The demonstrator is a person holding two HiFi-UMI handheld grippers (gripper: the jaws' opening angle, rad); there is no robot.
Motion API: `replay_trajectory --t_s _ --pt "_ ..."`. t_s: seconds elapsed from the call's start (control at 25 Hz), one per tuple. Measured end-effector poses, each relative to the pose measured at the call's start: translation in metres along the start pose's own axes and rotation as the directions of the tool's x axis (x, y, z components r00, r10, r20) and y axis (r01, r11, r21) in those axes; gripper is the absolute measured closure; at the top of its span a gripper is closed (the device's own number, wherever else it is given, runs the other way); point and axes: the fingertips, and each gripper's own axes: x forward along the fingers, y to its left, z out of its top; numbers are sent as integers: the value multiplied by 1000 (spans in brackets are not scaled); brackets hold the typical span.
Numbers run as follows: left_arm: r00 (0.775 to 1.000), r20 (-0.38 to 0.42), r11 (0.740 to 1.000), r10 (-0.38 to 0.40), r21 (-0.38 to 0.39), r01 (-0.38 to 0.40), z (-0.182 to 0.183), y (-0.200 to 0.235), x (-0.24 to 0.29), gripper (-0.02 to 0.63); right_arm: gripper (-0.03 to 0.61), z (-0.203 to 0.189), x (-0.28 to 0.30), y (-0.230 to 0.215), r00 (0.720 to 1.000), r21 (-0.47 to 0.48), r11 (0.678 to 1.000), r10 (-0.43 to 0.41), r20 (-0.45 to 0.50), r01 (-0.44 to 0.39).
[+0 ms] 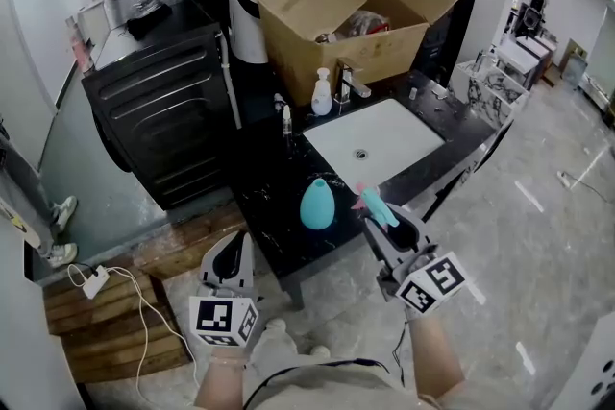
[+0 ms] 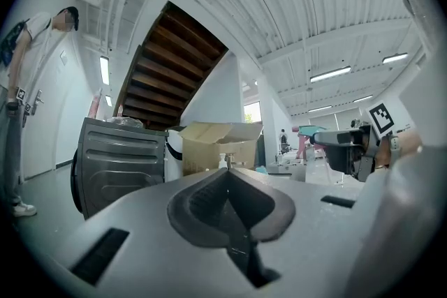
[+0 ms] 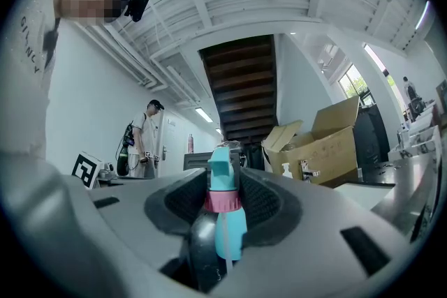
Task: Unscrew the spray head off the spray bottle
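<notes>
Looking from the head, bottle (image 1: 318, 205): sits alone on the black counter (image 1: 255, 197), near the sink (image 1: 389, 125), apart from both claws; open at the neck by the look of it, so liable to tip or spill if knocked.
Head view, spray head (image 1: 374, 204): held in the right claw (image 1: 379, 222), just beside the bottle but clear of it; probably already unscrewed; apt to clip the bottle if swung low.
Head view, left claw (image 1: 231, 256): down by the counter's front edge, short of the bottle, steadying nothing.
Left gripper view, left claw (image 2: 227, 176): pads pressed fully together, nothing between them; no use as a brace until opened.
Left gripper view, right claw (image 2: 347, 149): off to one side, spray head (image 2: 311, 130) poking out ahead of it.
Right gripper view, right claw (image 3: 223, 174): partly closed around the spray head (image 3: 220, 169), pads bearing on it near the pink collar (image 3: 223, 201).
Right gripper view, grip risk: narrow rounded part between wide pads; could twist or slip free on any loosening, then fall.
Right gripper view, thin tube (image 3: 227, 248): hangs below the collar; may drip, or snag if lowered carelessly.
</notes>
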Motion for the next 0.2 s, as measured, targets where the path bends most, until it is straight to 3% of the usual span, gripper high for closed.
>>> replay_trajectory --t_s 0.2 --pt "1000 1 1000 5 -1 -5 0 1 0 609 428 0 0 1 1000 -1 1000 8 4 -8"
